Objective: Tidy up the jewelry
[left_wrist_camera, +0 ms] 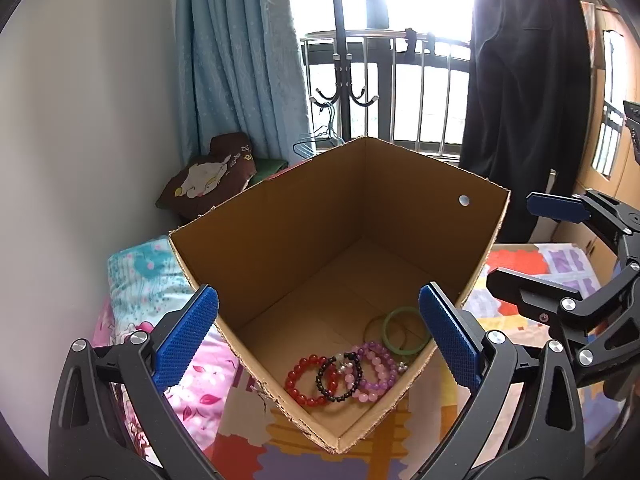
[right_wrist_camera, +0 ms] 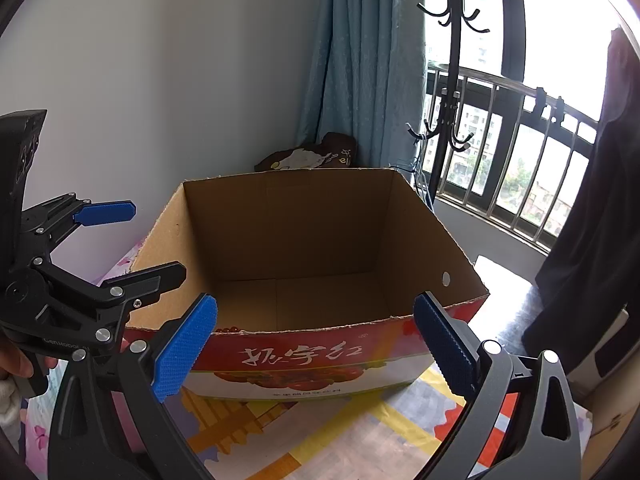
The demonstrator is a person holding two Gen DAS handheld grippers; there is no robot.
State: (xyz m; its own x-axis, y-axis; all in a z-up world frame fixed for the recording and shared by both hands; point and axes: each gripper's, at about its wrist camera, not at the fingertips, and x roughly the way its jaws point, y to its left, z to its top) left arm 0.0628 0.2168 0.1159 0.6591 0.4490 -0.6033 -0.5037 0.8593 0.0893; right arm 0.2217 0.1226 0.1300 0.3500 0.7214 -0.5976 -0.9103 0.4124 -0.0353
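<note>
Nearest the camera, the left gripper (left_wrist_camera: 318, 336) is hovering with its blue fingers (left_wrist_camera: 186, 338) spread wide and holding nothing, poised over the near corner of the cardboard box (left_wrist_camera: 280, 216). The right gripper (right_wrist_camera: 316, 346) is likewise hanging open and empty, just short of the box's printed near wall; it is also showing at the right edge of the left view.

Inside the box, the jewelry is lying bunched in that near corner: a red bead bracelet (left_wrist_camera: 305, 380), a black bead bracelet (left_wrist_camera: 340, 378) overlapping it, pink and purple bead bracelets (left_wrist_camera: 376, 370) touching those, and a green bangle (left_wrist_camera: 404, 330) just beyond. The rest of the box floor, farther in, is lying bare.

The box is sitting on a patterned bedspread (right_wrist_camera: 360, 432), with a blue curtain (left_wrist_camera: 236, 60) and a coat stand (right_wrist_camera: 452, 60) far behind.

The risk seems to be the tangle: fingers reaching for one bracelet are likely dragging its neighbours along, and the soft bed may be letting the box tip or slide under a push on its wall.
</note>
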